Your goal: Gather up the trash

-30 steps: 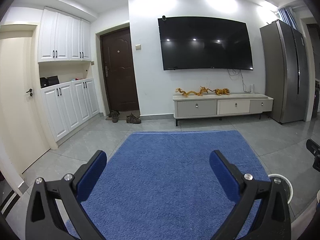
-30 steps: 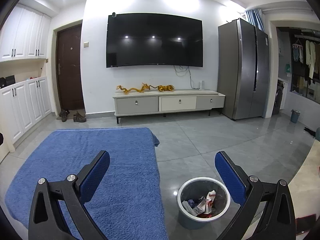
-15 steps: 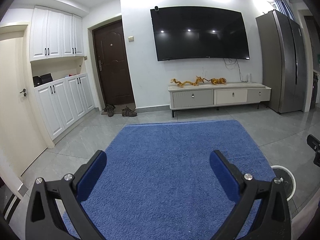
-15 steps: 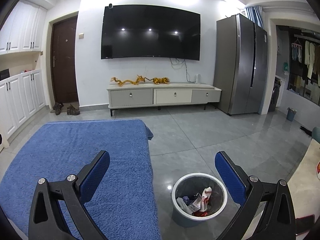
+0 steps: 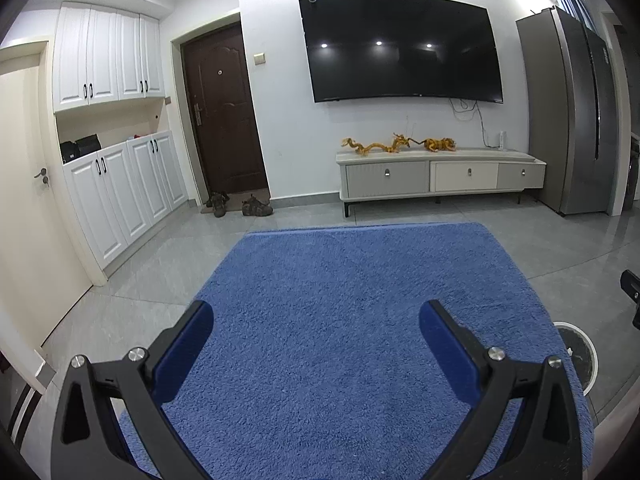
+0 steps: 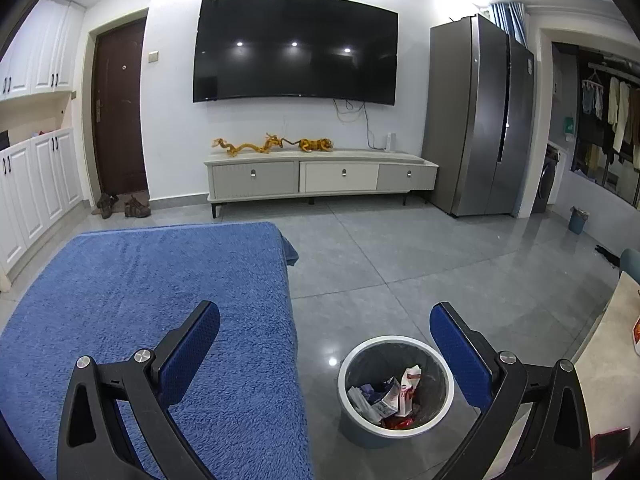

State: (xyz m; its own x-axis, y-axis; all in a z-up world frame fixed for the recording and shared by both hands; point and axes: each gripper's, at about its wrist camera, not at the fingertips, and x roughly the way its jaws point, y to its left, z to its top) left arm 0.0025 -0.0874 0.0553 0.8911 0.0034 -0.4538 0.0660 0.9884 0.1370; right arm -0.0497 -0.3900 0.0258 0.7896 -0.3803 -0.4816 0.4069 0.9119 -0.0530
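A round grey trash bin with a white rim stands on the grey tile floor just right of the blue rug. It holds several crumpled wrappers and paper scraps. My right gripper is open and empty, above the rug's right edge and the bin. My left gripper is open and empty above the blue rug. The bin's rim shows at the right edge of the left wrist view. No loose trash shows on the rug.
A TV cabinet with golden figurines stands under a wall TV. A grey fridge stands at right. White cupboards, a brown door and shoes are at left. A beige surface lies at the right edge.
Both views have shifted slightly, as if both grippers rose or tilted a little; the room sits lower in the frames. Both grippers stay open and empty.
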